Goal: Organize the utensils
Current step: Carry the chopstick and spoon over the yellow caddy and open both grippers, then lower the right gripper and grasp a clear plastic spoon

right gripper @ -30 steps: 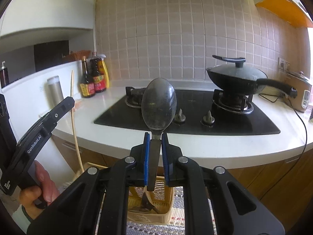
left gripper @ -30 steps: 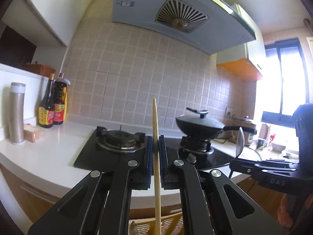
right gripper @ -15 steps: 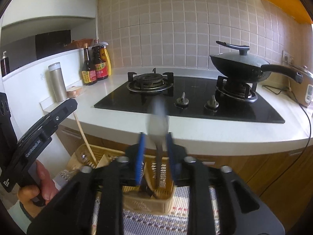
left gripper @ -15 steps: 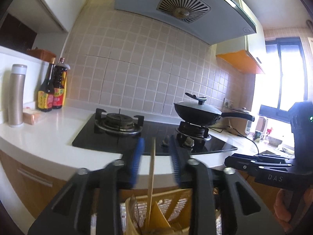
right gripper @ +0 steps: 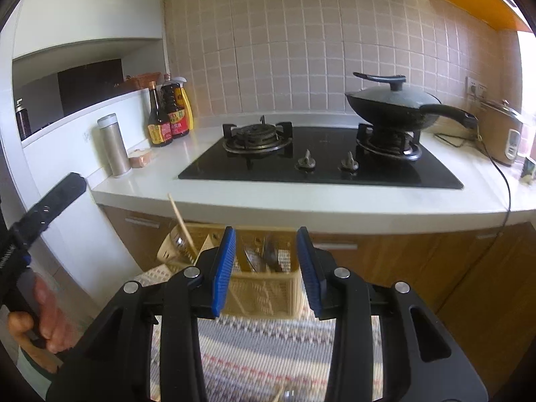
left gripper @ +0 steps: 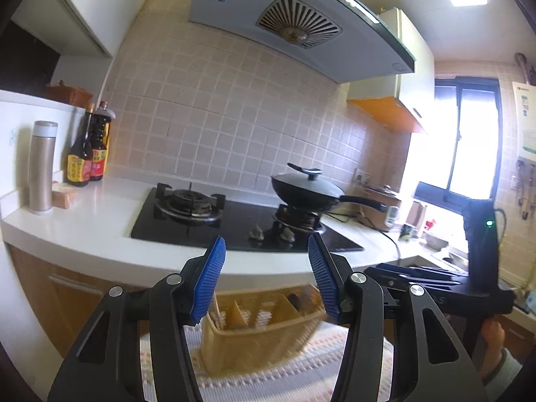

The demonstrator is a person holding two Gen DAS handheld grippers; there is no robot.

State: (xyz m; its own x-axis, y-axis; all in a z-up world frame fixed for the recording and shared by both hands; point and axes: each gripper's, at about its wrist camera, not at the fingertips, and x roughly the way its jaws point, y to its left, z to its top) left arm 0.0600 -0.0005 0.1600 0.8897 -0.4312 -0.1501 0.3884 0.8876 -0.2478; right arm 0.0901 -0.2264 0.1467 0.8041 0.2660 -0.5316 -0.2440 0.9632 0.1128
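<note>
A tan woven utensil basket [left gripper: 264, 331] with dividers stands on a striped mat, in front of the counter. In the right wrist view the basket [right gripper: 261, 291] holds a wooden chopstick [right gripper: 182, 224] leaning in its left section and metal spoons [right gripper: 264, 258] in the middle section. My left gripper [left gripper: 266, 281] is open and empty above the basket. My right gripper [right gripper: 264, 268] is open and empty, just above and in front of the basket. Each gripper shows at the edge of the other's view.
A white counter [right gripper: 301, 201] carries a black gas hob [right gripper: 318, 164], a lidded wok [right gripper: 395, 107], sauce bottles [right gripper: 167, 117] and a steel flask [right gripper: 114, 145]. Wooden cabinet doors [right gripper: 435, 268] stand behind the basket. A striped mat [right gripper: 261, 351] covers the surface below.
Both grippers have opened. The chopstick dropped from my left gripper and the spoon from my right one; both now stand in the basket. Both grippers have risen a little.
</note>
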